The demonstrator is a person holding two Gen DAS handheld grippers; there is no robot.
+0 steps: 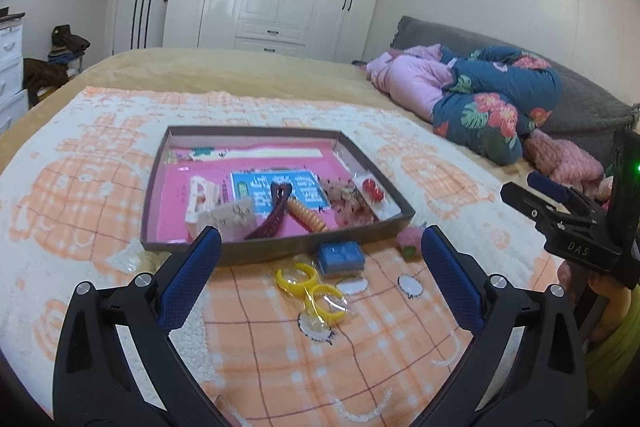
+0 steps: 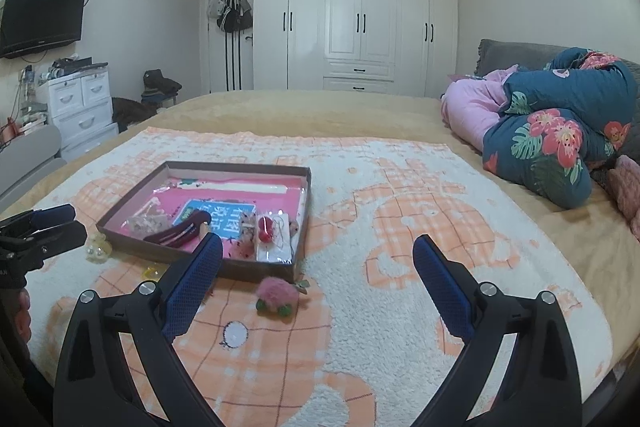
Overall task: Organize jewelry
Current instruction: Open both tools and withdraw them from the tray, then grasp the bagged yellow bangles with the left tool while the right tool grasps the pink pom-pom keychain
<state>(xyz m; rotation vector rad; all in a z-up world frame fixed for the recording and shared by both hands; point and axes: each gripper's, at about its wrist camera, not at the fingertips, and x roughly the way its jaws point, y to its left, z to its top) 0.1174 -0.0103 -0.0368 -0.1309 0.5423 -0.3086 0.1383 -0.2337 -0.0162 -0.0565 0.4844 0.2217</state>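
A shallow brown tray (image 1: 280, 251) with a pink lining lies on the orange-and-white blanket. It holds a white clip (image 1: 199, 203), a dark red hair clip (image 1: 276, 213), an orange spiral tie (image 1: 308, 218), an earring card and red beads (image 1: 373, 188). In front of the tray lie yellow rings in a clear packet (image 1: 310, 287), a small blue box (image 1: 341, 257) and a pink fluffy piece (image 2: 276, 297). My left gripper (image 1: 320, 233) hovers open over the yellow rings and blue box. My right gripper (image 2: 316, 241) is open and empty above the blanket, right of the tray (image 2: 240, 169).
Rolled floral and pink quilts (image 2: 552, 131) lie along the right side of the bed. A pearl piece in a clear packet (image 2: 98, 249) sits left of the tray. White drawers (image 2: 80, 103) and a wardrobe (image 2: 356, 23) stand beyond the bed.
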